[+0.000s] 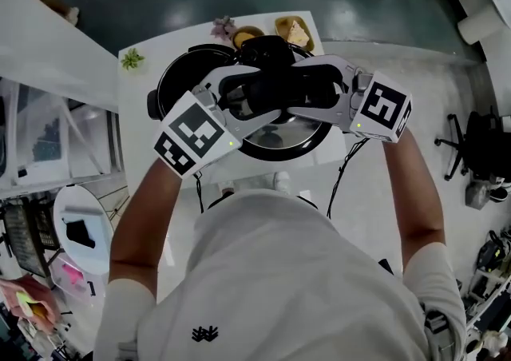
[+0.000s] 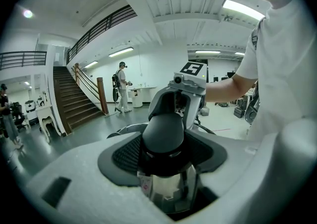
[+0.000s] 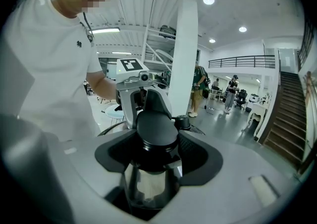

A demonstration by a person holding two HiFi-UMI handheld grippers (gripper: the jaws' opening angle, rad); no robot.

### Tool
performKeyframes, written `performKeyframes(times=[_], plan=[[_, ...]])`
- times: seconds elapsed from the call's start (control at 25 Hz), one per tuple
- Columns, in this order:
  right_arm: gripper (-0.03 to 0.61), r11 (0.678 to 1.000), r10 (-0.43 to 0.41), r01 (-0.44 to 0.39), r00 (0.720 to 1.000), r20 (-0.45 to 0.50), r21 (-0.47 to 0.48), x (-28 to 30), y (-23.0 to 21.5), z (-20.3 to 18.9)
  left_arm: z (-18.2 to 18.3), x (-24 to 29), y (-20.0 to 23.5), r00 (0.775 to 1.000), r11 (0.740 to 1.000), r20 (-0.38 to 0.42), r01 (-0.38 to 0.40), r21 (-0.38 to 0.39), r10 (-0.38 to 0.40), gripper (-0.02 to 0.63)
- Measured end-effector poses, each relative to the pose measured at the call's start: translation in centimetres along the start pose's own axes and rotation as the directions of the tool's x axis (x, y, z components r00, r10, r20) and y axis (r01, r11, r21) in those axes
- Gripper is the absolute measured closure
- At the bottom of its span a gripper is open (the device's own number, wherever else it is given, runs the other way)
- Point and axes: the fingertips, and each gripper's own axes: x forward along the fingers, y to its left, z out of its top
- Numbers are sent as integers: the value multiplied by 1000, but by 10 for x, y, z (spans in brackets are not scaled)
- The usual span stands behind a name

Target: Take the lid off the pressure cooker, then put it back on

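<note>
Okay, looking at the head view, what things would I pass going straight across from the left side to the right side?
Round white table → small green plant → left marker cube → lid handle → right marker cube → black office chair

Left tool [image 1: 239, 94], right tool [image 1: 315, 88] facing, both clamped on lid handle [image 2: 166, 134].

Head view steeply down, both gripper views close, facing each other, sharing lid handle [image 2: 166, 134]
</note>
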Motion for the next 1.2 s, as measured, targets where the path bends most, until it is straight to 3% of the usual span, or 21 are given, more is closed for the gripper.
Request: performKeyframes(times=[0.68, 1.2], plan=[[304, 1000, 10, -10, 1000, -2, 8, -79, 8, -65, 15, 90, -48, 1000, 1000, -20, 18, -22, -19, 339], [304, 997, 30, -29, 1000, -3, 75, -83, 26, -125, -23, 131, -74, 998, 998, -56, 33, -59, -36, 339]])
